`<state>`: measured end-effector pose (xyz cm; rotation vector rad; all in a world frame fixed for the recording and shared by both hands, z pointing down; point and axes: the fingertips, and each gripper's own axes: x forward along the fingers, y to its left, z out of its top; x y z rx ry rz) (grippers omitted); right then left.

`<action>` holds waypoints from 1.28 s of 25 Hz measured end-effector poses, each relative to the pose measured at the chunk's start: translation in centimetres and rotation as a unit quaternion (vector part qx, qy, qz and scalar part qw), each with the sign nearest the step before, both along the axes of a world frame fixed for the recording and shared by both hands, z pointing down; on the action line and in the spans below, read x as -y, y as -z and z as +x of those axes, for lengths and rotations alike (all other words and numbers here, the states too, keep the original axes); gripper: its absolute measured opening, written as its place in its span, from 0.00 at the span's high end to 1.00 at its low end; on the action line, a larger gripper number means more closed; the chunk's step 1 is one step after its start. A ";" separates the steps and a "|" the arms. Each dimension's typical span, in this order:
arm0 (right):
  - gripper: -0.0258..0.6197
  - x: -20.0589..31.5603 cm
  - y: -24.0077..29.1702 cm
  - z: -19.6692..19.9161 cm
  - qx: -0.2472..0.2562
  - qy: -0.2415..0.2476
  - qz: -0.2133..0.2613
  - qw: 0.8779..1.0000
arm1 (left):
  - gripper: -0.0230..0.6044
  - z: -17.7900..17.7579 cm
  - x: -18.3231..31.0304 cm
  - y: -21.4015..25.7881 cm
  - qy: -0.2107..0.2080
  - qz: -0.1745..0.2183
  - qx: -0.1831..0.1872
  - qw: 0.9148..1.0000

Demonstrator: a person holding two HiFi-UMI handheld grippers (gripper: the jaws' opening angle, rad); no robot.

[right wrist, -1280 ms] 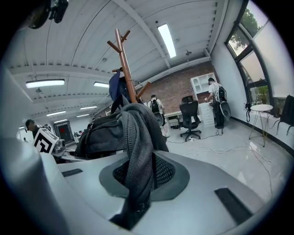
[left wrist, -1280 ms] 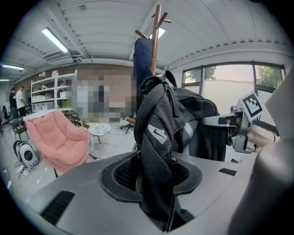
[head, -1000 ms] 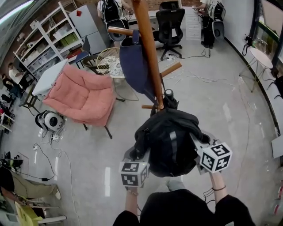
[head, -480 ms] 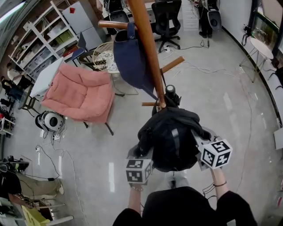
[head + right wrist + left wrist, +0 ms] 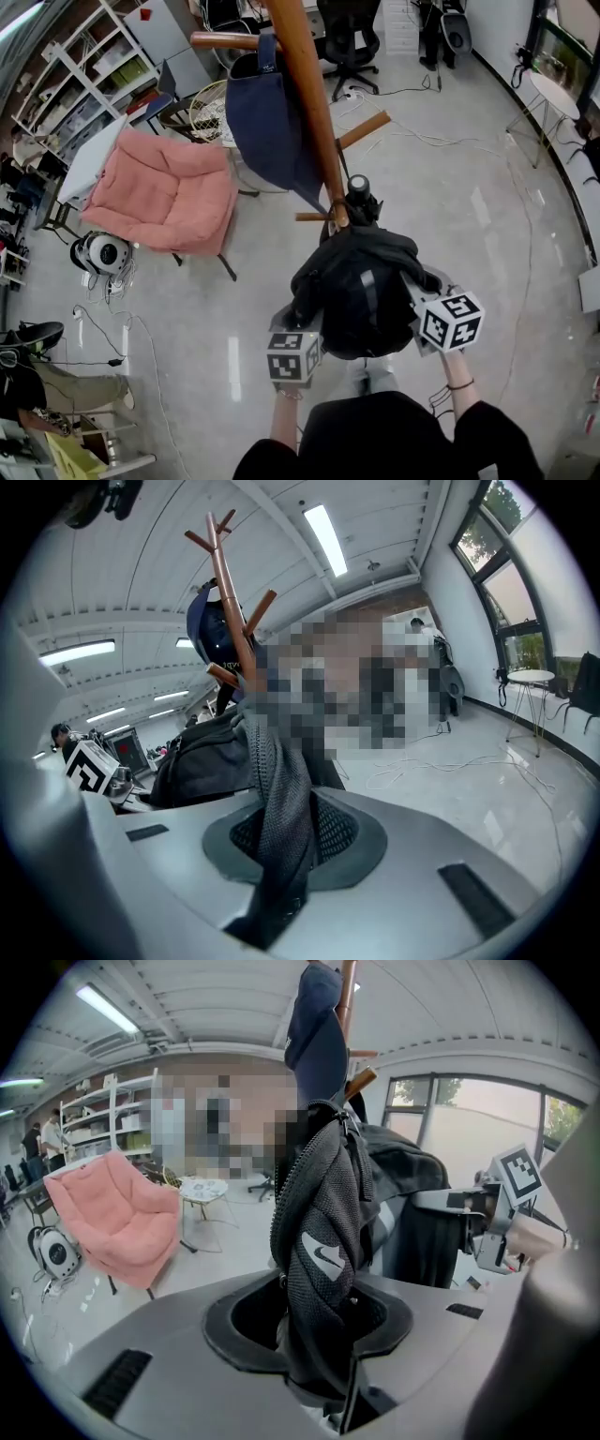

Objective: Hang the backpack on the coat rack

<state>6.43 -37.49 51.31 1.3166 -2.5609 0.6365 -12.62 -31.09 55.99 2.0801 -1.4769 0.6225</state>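
A black backpack (image 5: 361, 291) hangs between my two grippers at the foot of the wooden coat rack pole (image 5: 309, 103). Its top sits right by a short low peg (image 5: 314, 217); I cannot tell if it rests on it. My left gripper (image 5: 314, 1335) is shut on the backpack's left side, on black fabric with a white logo (image 5: 323, 1255). A grey mesh strap (image 5: 277, 799) of the backpack is pinched in my right gripper (image 5: 281, 855), which is shut. Only the marker cubes (image 5: 293, 356) (image 5: 450, 321) show in the head view. A navy bag (image 5: 267, 122) hangs from an upper peg (image 5: 225, 40).
Another peg (image 5: 364, 131) sticks out to the right, bare. A pink armchair (image 5: 169, 192) and a round side table (image 5: 211, 112) stand left of the rack. White shelving (image 5: 84, 75) lines the far left, an office chair (image 5: 347, 37) stands behind, and cables (image 5: 441, 141) trail on the floor.
Both grippers and the backpack have sunk a little beside the pole. Both grips are unchanged.
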 end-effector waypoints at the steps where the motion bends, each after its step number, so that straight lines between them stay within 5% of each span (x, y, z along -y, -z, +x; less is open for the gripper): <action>1: 0.90 0.0 -0.1 0.0 0.000 0.000 0.000 1.000 | 0.74 0.0 0.0 -0.2 0.001 -0.002 -0.001 1.000; 22: 0.88 1.7 -1.7 -0.2 -0.011 -0.002 0.036 0.999 | 0.70 -1.0 3.0 -2.3 0.016 0.027 -0.007 0.999; 32: 0.83 1.9 -2.2 -0.2 0.012 -0.018 0.011 1.000 | 0.65 -1.1 3.6 -2.4 0.037 0.033 -0.016 0.999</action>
